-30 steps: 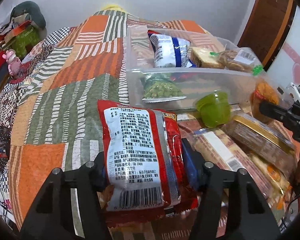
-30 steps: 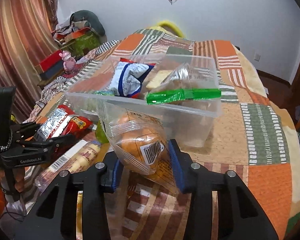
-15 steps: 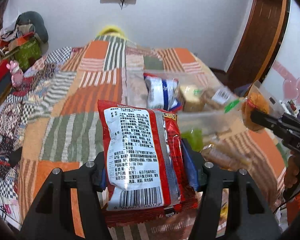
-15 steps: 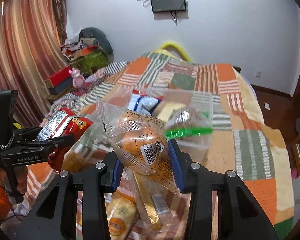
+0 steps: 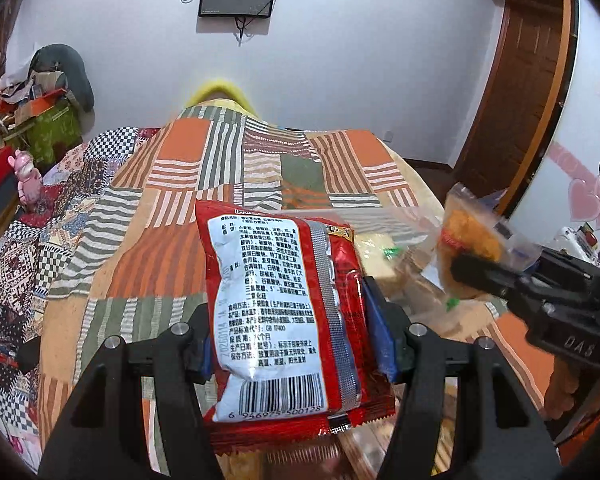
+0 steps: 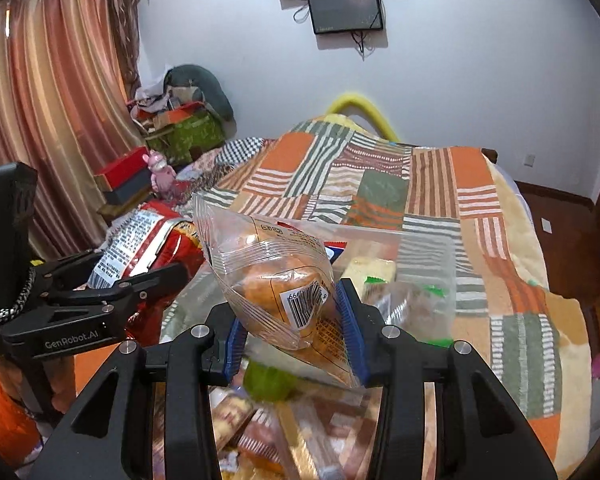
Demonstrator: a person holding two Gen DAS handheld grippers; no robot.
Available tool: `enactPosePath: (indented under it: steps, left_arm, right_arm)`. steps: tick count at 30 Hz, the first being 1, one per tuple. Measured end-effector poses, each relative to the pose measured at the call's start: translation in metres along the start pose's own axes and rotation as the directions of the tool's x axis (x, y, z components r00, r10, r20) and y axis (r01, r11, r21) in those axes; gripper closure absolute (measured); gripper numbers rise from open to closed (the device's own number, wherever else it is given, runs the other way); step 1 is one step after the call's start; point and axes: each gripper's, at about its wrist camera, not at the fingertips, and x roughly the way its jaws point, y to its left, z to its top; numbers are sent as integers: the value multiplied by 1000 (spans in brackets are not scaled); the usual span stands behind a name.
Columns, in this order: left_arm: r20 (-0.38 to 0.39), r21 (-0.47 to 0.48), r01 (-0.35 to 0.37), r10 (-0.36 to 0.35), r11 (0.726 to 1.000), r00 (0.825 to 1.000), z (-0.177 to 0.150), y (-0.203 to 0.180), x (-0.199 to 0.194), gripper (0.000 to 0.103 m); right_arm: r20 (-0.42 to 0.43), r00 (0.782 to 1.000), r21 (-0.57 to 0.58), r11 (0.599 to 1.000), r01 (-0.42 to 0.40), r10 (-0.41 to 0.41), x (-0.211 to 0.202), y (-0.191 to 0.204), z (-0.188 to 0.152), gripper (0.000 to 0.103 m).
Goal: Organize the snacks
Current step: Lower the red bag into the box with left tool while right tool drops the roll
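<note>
My left gripper (image 5: 288, 340) is shut on a red snack packet (image 5: 276, 312) with a white label and barcode, held upright above the bed. It also shows in the right wrist view (image 6: 140, 248) at the left. My right gripper (image 6: 290, 320) is shut on a clear bag with an orange bun (image 6: 276, 280); this bag shows in the left wrist view (image 5: 472, 236) at the right. A clear plastic bin (image 6: 424, 256) with several snacks lies below and beyond both grippers, partly hidden by the packets.
A patchwork quilt (image 5: 220, 168) covers the bed. Loose snack packs (image 6: 236, 412) and a green cup (image 6: 268, 380) lie under the right gripper. Boxes and a pink toy (image 6: 160, 168) stand at the left, a wooden door (image 5: 520, 92) at the right.
Both grippers have risen with their packets and tilted up. The bin and loose snacks have dropped low in the views; wall and screen now show.
</note>
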Motion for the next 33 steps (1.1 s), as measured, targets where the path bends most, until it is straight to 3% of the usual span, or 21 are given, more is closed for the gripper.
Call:
enactPosePath:
  steps: [11,19,24,33]
  left_arm:
    - [-61,-56,8,-11,998,998,13,9,58,43]
    - [-86,-22,-6,4,1000,996,13,-3,72,41]
    - [-84,-23,-3,1,1000,996,12,-2,62,39]
    - [-21,22,-25,25,999,999,9,-2,7,30]
  right_arm:
    - [-96,995,-1,1000,-15,15,33,-12,5,64]
    - [-130,991,31,999,-17,21,39,-16,4,61]
    - [-96,995,23,1000,-12,14,19,-15,5,61]
    - [-41,999,-5,1000,6,-6,-20,-10,-2,55]
